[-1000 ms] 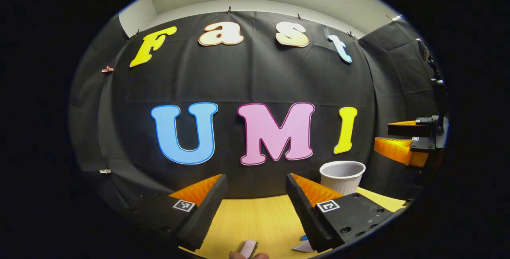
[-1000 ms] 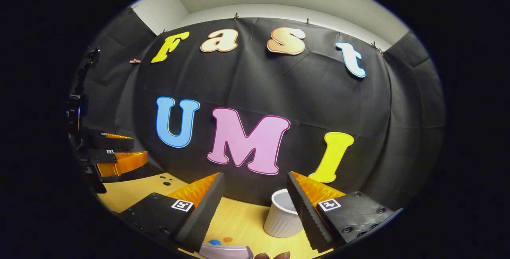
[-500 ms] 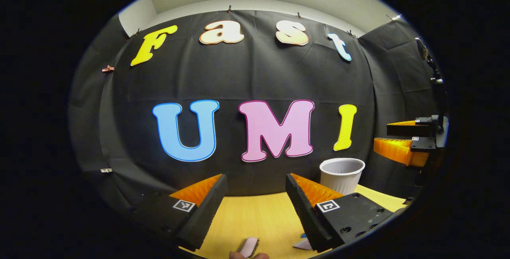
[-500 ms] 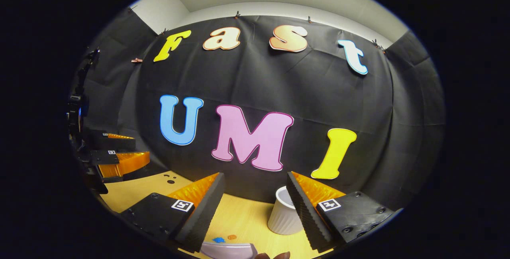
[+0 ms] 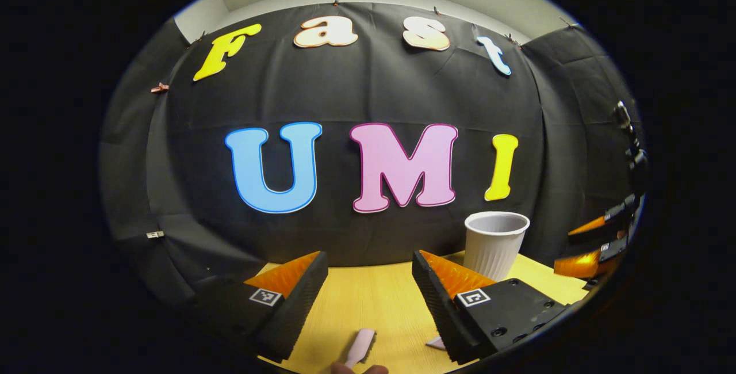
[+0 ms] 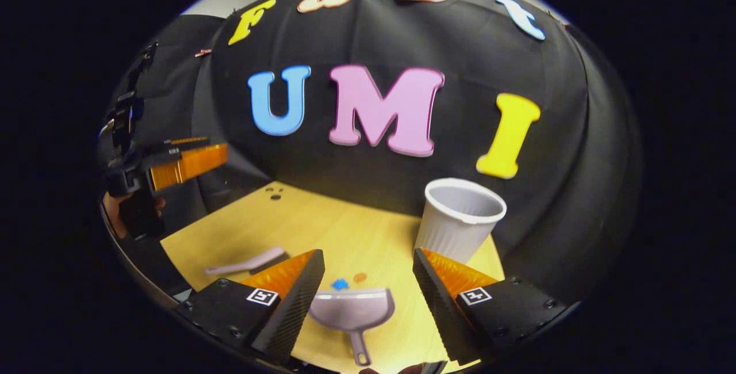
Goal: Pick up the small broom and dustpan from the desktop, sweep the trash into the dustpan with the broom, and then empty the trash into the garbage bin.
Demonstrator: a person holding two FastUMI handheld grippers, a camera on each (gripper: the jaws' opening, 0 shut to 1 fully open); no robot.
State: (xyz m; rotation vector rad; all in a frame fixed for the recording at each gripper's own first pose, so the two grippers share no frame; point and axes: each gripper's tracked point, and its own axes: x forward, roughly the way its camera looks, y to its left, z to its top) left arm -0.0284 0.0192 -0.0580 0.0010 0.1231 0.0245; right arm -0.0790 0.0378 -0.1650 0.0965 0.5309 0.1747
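Observation:
The pale lilac dustpan [image 6: 352, 310] lies flat on the wooden desktop [image 6: 322, 230], handle toward me, just below and between the fingers of my open right gripper [image 6: 368, 254]. A blue scrap [image 6: 340, 285] and a brownish scrap [image 6: 360, 277] lie just beyond its lip. The small pale pink broom [image 6: 247, 263] lies to the left of the dustpan; it also lies low between the fingers of my open left gripper [image 5: 368, 256] as the broom [image 5: 359, 348]. The white ribbed cup serving as bin [image 6: 460, 218] stands upright at the back right.
The bin [image 5: 494, 244] stands right of my left gripper, with the right gripper [image 5: 595, 241] past it. A hand [image 6: 123, 218] holds the left gripper [image 6: 187, 161] above the desktop's left edge. Small black dots [image 6: 275, 192] mark the far desktop. Black cloth walls the desk behind.
My right gripper has tipped down and dropped toward the desk, bringing the whole dustpan, scraps and broom into view. The left gripper has tilted down slightly. Both stay open.

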